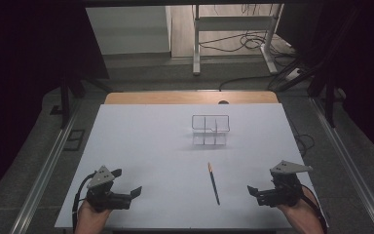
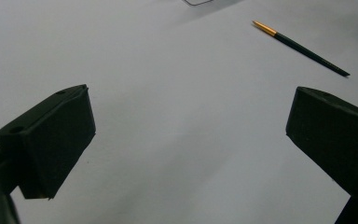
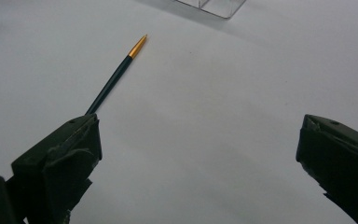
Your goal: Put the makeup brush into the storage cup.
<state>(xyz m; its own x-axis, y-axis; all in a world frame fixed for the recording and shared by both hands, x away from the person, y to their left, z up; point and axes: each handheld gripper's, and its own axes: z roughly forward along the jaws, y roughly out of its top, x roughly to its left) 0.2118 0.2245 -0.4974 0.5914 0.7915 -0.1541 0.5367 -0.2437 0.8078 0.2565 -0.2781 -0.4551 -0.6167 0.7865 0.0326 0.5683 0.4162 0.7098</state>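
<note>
A dark pen with a gold tip lies flat on the white table, gold end pointing away from me. My left gripper rests near the front left edge, open and empty, with the pen far off to its upper right. My right gripper sits near the front right edge, also open and empty. In the right gripper view the pen runs up from behind the left jaw, outside the gap between the jaws. A clear plastic organizer with compartments stands beyond the pen.
A corner of the organizer shows at the top of the right gripper view. A wooden strip borders the table's far edge. Behind it a metal frame and cables stand on the floor.
</note>
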